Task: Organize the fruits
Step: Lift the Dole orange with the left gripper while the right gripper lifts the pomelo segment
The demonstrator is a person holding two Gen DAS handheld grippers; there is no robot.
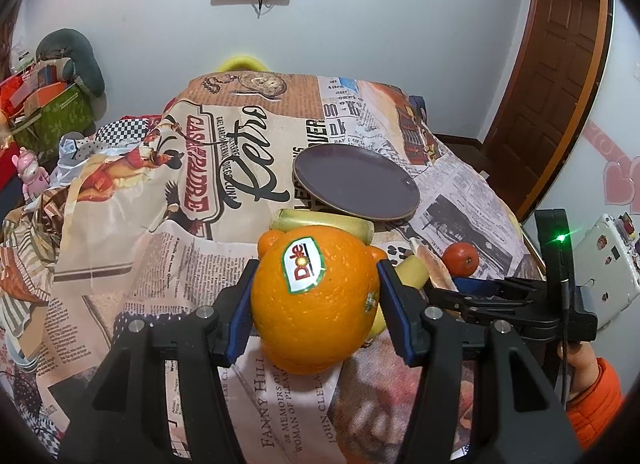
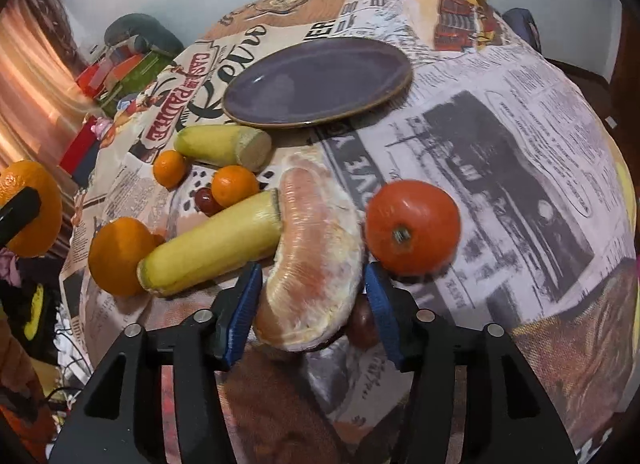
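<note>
Orange in the left gripper (image 1: 316, 296), a Dole-stickered orange (image 1: 314, 300) clamped between its jaws at frame centre, seemingly bound for the purple plate (image 1: 356, 183) above. The right gripper (image 2: 312, 304) has its jaws open, straddling a wrapped pomelo wedge (image 2: 316, 264) without pressing. Closing on it looks next; the tomato (image 2: 412, 225) crowds the right jaw.

We read "Dole" on the sticker (image 1: 302, 267) of the orange (image 1: 316, 300), and "Retro", "CASA del PADRE", "FANNY HILL" and "MEMOIRS OF A WOMAN OF PLEASURE" on the printed tablecloth (image 1: 248, 167).
</note>
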